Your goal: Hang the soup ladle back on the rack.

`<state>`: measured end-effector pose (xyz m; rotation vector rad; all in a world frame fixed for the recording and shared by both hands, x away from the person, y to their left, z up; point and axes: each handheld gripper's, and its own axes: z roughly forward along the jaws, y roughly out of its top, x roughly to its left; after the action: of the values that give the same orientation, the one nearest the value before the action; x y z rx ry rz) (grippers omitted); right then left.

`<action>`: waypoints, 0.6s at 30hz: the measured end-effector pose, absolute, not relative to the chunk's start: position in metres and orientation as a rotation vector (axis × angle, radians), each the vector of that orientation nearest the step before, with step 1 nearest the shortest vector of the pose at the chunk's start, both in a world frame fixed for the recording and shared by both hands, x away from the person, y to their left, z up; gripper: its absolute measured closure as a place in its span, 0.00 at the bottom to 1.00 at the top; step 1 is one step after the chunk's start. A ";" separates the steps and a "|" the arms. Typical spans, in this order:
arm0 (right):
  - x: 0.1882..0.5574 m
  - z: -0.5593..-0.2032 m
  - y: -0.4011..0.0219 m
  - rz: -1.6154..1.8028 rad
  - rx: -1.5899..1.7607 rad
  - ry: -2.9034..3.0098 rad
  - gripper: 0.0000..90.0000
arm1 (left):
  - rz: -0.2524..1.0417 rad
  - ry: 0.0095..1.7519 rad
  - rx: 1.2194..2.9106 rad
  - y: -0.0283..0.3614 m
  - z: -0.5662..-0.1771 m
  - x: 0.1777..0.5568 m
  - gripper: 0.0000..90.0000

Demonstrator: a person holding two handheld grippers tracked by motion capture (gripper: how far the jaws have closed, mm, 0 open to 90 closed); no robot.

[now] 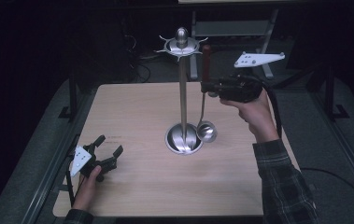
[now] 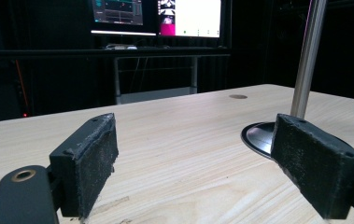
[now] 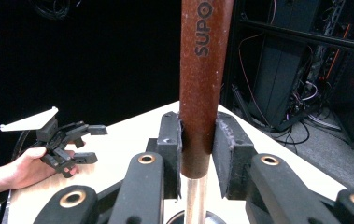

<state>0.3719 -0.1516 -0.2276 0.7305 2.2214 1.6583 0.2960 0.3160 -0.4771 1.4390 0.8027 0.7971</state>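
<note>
Pale wooden table (image 1: 137,186); dark room; monitors (image 2: 156,16) behind.

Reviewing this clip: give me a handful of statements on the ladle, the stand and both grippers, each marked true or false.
1. The right gripper is shut on the ladle at its brown handle. True.
2. The ladle already hangs from a hook on the stand. False: it is held upright beside the pole, bowl down near the round base.
3. The left gripper holds a spoon. False: its jaws are open with nothing between them.
4. The left gripper sits low at the table near its left edge. True.
5. The ladle's handle points down. False: the handle is up, the bowl down.
</note>
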 end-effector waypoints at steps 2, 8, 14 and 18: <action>0.374 -0.228 -0.149 1.653 0.732 2.229 0.81 | 0.795 0.804 1.438 0.316 -0.477 0.296 0.16; 0.379 -0.230 -0.144 1.653 0.736 2.238 0.81 | 0.795 0.802 1.437 0.316 -0.477 0.296 0.16; 0.380 -0.232 -0.142 1.664 0.731 2.243 0.81 | 0.794 0.802 1.437 0.316 -0.477 0.296 0.16; 0.381 -0.233 -0.143 1.669 0.732 2.242 0.79 | 0.796 0.807 1.436 0.316 -0.477 0.296 0.16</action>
<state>0.3808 -0.1431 -0.2326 0.7320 2.2415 1.6691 0.2962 0.3160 -0.4771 1.4358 0.8074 0.7964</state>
